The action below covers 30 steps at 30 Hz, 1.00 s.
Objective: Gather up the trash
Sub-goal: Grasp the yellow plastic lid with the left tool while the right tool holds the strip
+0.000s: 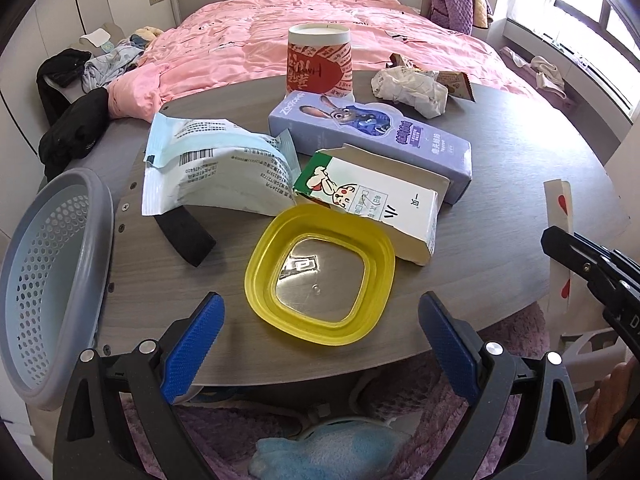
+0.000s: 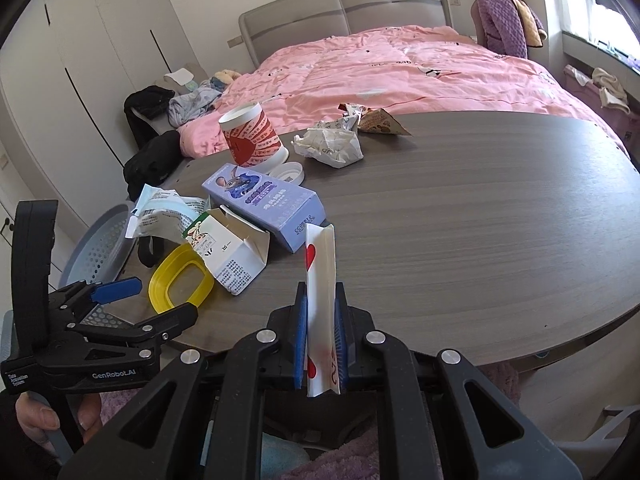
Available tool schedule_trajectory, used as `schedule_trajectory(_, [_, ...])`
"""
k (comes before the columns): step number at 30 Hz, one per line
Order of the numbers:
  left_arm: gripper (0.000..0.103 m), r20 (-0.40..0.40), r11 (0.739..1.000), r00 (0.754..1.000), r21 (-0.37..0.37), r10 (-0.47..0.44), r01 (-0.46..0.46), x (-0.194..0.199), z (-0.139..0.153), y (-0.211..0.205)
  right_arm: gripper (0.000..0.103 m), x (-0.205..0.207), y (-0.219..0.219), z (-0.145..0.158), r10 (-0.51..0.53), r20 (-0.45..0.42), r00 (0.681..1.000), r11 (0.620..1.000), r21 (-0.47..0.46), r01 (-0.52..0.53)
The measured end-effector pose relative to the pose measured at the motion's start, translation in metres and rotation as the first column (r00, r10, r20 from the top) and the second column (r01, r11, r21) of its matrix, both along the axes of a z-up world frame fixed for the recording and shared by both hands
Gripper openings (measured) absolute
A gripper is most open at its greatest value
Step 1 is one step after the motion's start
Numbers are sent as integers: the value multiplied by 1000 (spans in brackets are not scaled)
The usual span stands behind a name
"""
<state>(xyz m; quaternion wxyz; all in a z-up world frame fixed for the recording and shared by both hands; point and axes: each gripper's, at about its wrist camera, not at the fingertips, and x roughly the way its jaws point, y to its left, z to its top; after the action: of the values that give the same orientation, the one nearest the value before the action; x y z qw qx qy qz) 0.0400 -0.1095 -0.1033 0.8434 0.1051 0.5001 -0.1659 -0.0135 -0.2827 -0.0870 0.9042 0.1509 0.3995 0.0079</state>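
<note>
"GenRobot.AI" on left gripper (image 2: 156, 300)

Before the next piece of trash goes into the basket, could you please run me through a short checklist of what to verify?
1. Right gripper shut on the heart-print wrapper: ok.
2. Left gripper open and empty: ok.
3. Yellow lid lies just ahead of the left gripper's open jaws: ok.
4. Grey basket within view at the table's left edge: ok.
5. Basket has room inside: cannot tell, its bottom is hidden.
</note>
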Motion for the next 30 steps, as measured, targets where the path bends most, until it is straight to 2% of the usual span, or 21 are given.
schedule_trajectory(8, [93, -26, 1000, 1000, -16, 10, -10, 13, -12, -1, 12, 2, -1, -2, 9, -4, 1000, 1000, 11, -9])
schedule_trajectory(14, [92, -4, 999, 1000, -41, 11, -11, 16, -11, 0, 12, 3, 0, -4, 6, -9, 1000, 1000, 9, -6])
schedule_trajectory(15, [89, -2, 999, 1000, -43, 8, -9, 16, -11, 0, 13, 3, -1, -5, 5, -12, 1000, 1000, 9, -4])
schedule_trajectory(18, [73, 19, 1000, 1000, -27, 1, -1, 15, -8, -1, 13, 4, -1, -5, 3, -13, 1000, 1000, 10, -3])
schedule_trajectory(24, [71, 11, 998, 1000, -53, 18, -17, 13, -5, 6, 13, 3, -2, -5, 3, -14, 1000, 1000, 6, -3])
schedule_trajectory(30, [71, 53, 998, 998, -55, 32, -29, 5, 10, 14, 13, 1, 1, 1, 1, -1, 1000, 1000, -2, -1])
